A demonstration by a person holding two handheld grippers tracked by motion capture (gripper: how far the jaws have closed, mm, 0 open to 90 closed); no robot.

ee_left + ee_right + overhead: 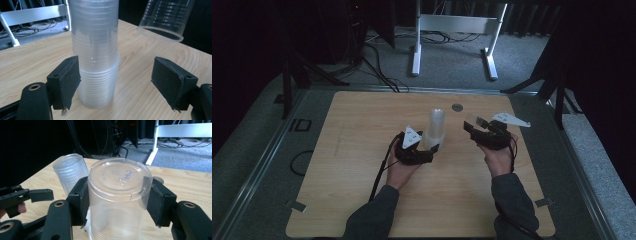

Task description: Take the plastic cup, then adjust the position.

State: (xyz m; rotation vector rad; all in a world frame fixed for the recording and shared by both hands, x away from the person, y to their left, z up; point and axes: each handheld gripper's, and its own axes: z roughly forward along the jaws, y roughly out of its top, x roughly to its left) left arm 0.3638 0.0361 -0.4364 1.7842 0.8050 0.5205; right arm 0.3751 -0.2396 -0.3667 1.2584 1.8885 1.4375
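A tall stack of clear plastic cups stands upside down in the middle of the wooden table. My left gripper is open around the base of the stack. Its left pad is against the cups, or very nearly so, and its right pad stands well off. My right gripper hovers to the right of the stack, shut on a single clear cup. That cup is pinched between both pads with its base towards the camera, and it also hangs at the upper right in the left gripper view.
A small grey disc lies on the table behind the cups. Beyond the far edge a white metal frame stands on grey carpet among cables. A metal rail borders the table.
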